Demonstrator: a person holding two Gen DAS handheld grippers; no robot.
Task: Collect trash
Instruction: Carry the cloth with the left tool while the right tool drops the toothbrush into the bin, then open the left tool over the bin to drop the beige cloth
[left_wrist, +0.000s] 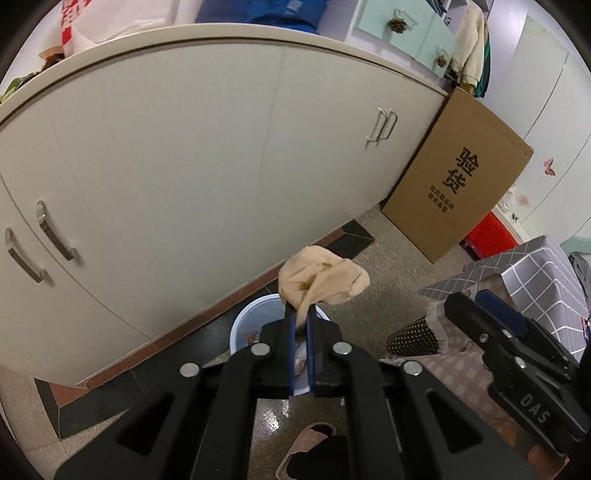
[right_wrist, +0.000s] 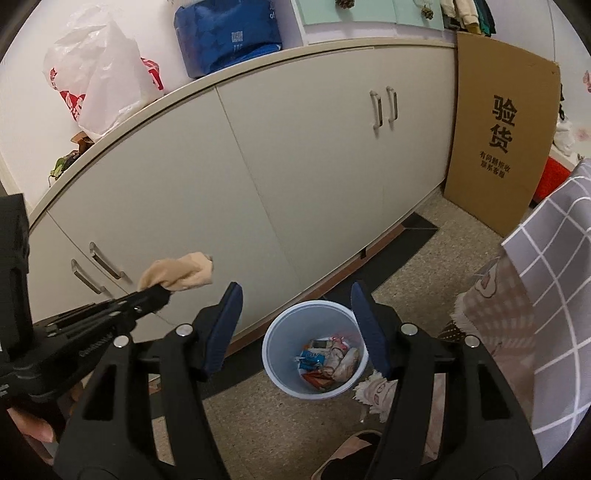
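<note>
My left gripper (left_wrist: 300, 314) is shut on a crumpled beige sock (left_wrist: 323, 277), which bunches above the blue pads. Below it on the floor stands a pale blue bin (left_wrist: 246, 325), mostly hidden by the fingers. In the right wrist view the bin (right_wrist: 277, 363) is seen from above, with several wrappers (right_wrist: 328, 360) inside. My right gripper (right_wrist: 295, 295) stands open over the bin with nothing between its fingers. The left gripper (right_wrist: 159, 291) reaches in from the left, the sock (right_wrist: 183, 275) hanging at its tip, left of the bin.
White cabinet doors (right_wrist: 295, 155) run close behind the bin. A flat cardboard sheet (right_wrist: 502, 129) leans at the cabinet's right end. A grey checked cover (right_wrist: 554, 295) and fringed cloth (right_wrist: 491, 317) crowd the right. A slipper (right_wrist: 351, 454) lies on the speckled floor below.
</note>
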